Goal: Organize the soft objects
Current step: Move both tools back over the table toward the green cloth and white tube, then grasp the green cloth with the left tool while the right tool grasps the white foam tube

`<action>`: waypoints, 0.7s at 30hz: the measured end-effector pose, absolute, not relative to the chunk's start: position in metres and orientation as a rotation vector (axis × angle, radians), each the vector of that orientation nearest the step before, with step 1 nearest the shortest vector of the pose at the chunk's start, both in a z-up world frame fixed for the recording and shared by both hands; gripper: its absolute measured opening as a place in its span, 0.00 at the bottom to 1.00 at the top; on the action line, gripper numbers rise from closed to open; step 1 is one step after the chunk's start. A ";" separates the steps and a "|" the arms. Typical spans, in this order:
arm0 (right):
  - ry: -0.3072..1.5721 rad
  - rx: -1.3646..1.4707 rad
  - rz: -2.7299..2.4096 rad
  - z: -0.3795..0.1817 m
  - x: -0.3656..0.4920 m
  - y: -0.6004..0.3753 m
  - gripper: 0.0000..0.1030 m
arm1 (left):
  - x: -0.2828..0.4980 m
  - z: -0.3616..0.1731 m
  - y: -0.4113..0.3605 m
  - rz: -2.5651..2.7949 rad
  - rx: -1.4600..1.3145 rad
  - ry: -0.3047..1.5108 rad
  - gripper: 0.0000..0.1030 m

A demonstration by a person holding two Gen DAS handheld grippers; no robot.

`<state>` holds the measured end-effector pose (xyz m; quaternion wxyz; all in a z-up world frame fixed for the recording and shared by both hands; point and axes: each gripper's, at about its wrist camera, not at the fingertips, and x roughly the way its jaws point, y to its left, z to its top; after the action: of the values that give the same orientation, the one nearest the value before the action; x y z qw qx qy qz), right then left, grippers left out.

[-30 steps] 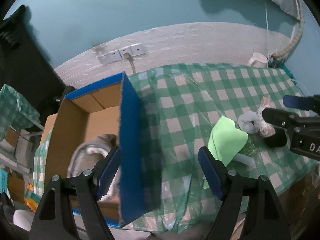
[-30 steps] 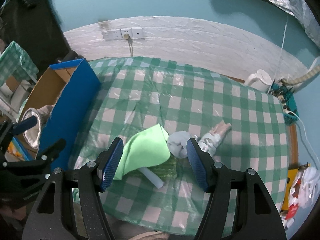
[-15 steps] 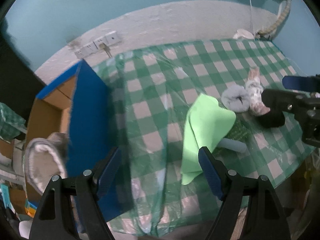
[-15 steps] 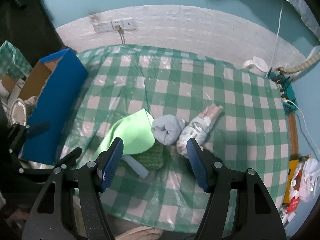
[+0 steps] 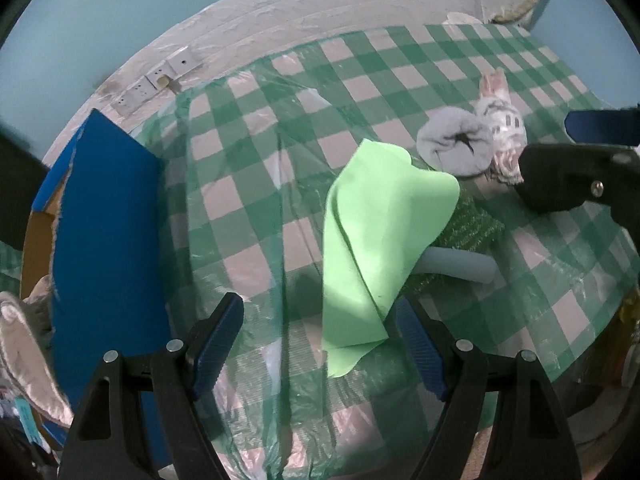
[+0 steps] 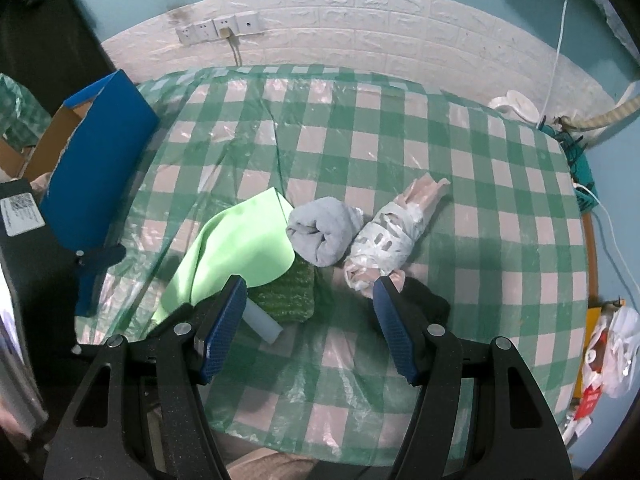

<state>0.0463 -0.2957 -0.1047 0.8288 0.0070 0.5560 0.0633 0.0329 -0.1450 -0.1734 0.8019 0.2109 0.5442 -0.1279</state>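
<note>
A light green cloth (image 5: 376,232) (image 6: 236,248) lies on the checked table, draped over a dark green knitted piece (image 6: 286,294) and a pale blue tube (image 5: 460,266). A rolled grey towel (image 6: 324,230) (image 5: 456,146) and a pink and white wrapped bundle (image 6: 388,240) (image 5: 500,136) lie beside it. A dark item (image 6: 428,304) sits by the right finger. My left gripper (image 5: 320,344) is open and empty at the green cloth's near edge. My right gripper (image 6: 310,326) is open and empty above the pile.
A blue cardboard box (image 5: 104,224) (image 6: 100,160) stands at the table's left edge with a grey plush item (image 5: 24,340) inside. Wall sockets (image 6: 220,28) and a white brick wall are behind. Cables and a white jug (image 6: 516,106) sit at the far right corner.
My left gripper has swung right, from over the box to the green cloth. My right gripper has moved closer to the pile. Both stay open.
</note>
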 end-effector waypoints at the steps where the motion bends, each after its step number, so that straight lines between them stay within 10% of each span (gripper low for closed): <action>1: 1.183 0.014 0.134 -0.106 0.047 -0.296 0.64 | 0.033 -0.175 -0.147 -0.280 0.453 1.170 0.78; 18: 1.231 0.008 0.136 -0.126 0.050 -0.293 0.64 | 0.058 -0.187 -0.150 -0.279 0.367 1.195 0.78; 21: 1.235 0.006 0.136 -0.128 0.051 -0.292 0.64 | 0.063 -0.187 -0.145 -0.286 0.329 1.199 0.60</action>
<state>0.0506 -0.2917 -0.1276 0.8133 0.0028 0.5784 0.0635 0.0632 -0.1447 -0.1869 0.8034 0.1538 0.5595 -0.1333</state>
